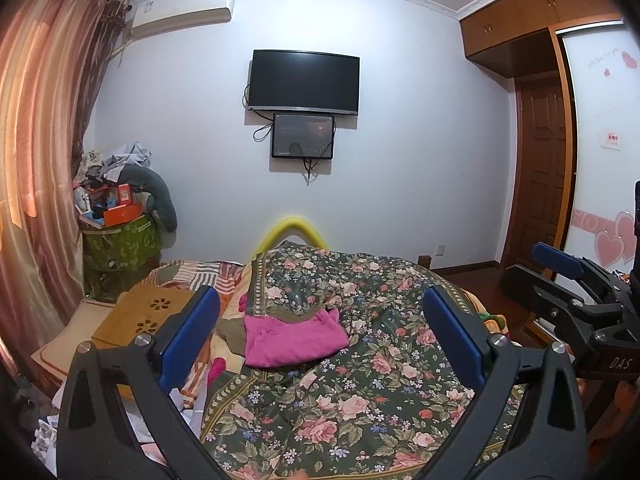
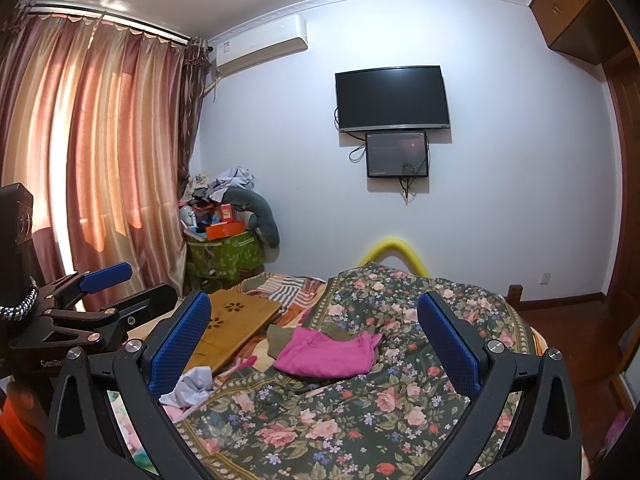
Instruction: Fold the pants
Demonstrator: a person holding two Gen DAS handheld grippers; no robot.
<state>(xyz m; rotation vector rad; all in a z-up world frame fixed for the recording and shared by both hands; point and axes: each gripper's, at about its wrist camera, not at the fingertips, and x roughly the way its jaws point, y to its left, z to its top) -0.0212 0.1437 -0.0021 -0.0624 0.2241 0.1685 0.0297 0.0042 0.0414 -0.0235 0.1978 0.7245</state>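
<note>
The pink pants (image 1: 290, 340) lie folded in a flat bundle on the dark floral bedspread (image 1: 360, 400), with an olive garment (image 1: 232, 330) partly under them. They also show in the right wrist view (image 2: 330, 354). My left gripper (image 1: 320, 324) is open and empty, held above the bed short of the pants. My right gripper (image 2: 314, 330) is open and empty too, at a similar height. The right gripper shows at the right edge of the left wrist view (image 1: 560, 272), and the left gripper at the left edge of the right wrist view (image 2: 108, 284).
A wooden lap desk (image 2: 236, 320) lies on the bed's left side, with crumpled pale cloth (image 2: 190, 388) near it. A cluttered green bin (image 2: 224, 252) stands by the curtains (image 2: 100, 160). A TV (image 2: 392, 98) hangs on the far wall. A wardrobe (image 1: 600, 140) stands at right.
</note>
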